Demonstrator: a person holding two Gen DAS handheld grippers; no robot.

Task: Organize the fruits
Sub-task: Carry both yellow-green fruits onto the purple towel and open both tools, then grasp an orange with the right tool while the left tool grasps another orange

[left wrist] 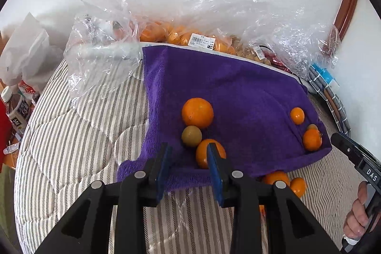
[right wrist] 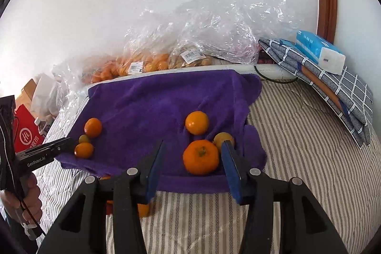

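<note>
A purple towel (left wrist: 238, 87) (right wrist: 154, 101) lies on the striped bed with loose fruit on it. In the left wrist view a large orange (left wrist: 197, 113), a greenish-yellow fruit (left wrist: 191, 136) and a small orange (left wrist: 209, 152) sit just ahead of my open, empty left gripper (left wrist: 189, 154). Three more fruits (left wrist: 312, 139) lie at the towel's right edge. In the right wrist view my right gripper (right wrist: 193, 151) is open and empty over the towel's near edge, with a big mandarin (right wrist: 200, 157) just ahead between its fingers, a yellowish fruit (right wrist: 222, 137) and an orange (right wrist: 197, 122) behind it.
Clear plastic bags of oranges (left wrist: 181, 36) (right wrist: 142, 64) line the wall behind the towel. Two oranges (left wrist: 285, 180) lie on the striped bedding (left wrist: 71, 135) under the towel's near edge. A folded checked blanket with a tissue pack (right wrist: 319, 51) is at right. Bottles and bags (left wrist: 19, 106) stand at left.
</note>
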